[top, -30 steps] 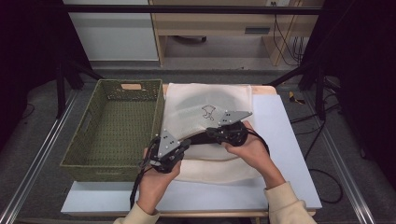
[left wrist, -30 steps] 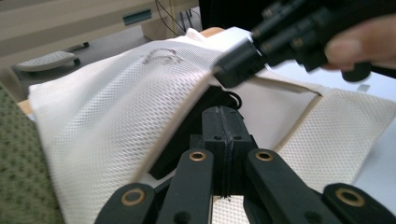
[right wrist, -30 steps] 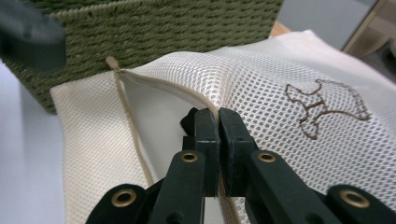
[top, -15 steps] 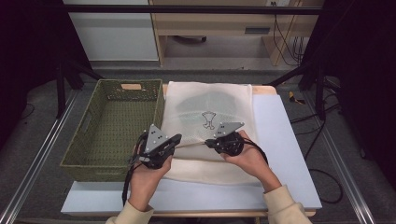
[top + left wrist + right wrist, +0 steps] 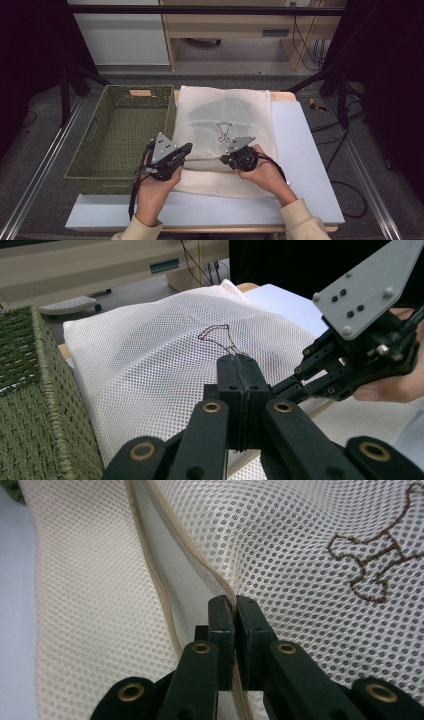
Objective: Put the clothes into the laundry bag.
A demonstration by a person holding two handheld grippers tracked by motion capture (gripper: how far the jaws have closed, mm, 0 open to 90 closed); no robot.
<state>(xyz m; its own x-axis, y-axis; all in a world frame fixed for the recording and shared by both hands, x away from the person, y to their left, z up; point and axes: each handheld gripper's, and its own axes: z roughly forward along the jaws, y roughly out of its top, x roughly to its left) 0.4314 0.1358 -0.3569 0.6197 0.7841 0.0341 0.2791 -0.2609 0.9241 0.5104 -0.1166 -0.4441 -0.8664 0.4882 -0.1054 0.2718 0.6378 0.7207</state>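
Mesh bag (image 5: 225, 125) of cream netting lies flat on the white worktop (image 5: 305, 150), just right of the green woven basket (image 5: 120, 130), its left edge touching or nearly touching the basket's wall. A dark shape shows through the netting in the far half of the bag, and a small brown embroidered figure (image 5: 224, 131) sits near its middle. Along the near side of the bag runs a beige zipper (image 5: 165, 585), and in the right gripper view the two sides of that zipper stand parted above the jaws, joining into one line just where the jaws meet. The right tool (image 5: 223, 159) is clenched on the bag at that zipper line, its jaws pressed together with the fabric edge pinched between them; the person's right hand (image 5: 262, 172) holds it low over the near part of the bag. The left tool (image 5: 187, 148) is clenched as well, its jaws tight together at the bag's near left part beside the basket; the left gripper view shows netting rising just behind the jaw tips, but whether fabric is actually caught between them I cannot tell. From that view the right tool (image 5: 295, 371) stands close by, its grey three-cornered plate (image 5: 367, 287) turned upward. Both cream sleeves (image 5: 305, 222) come in from the near edge of the worktop.
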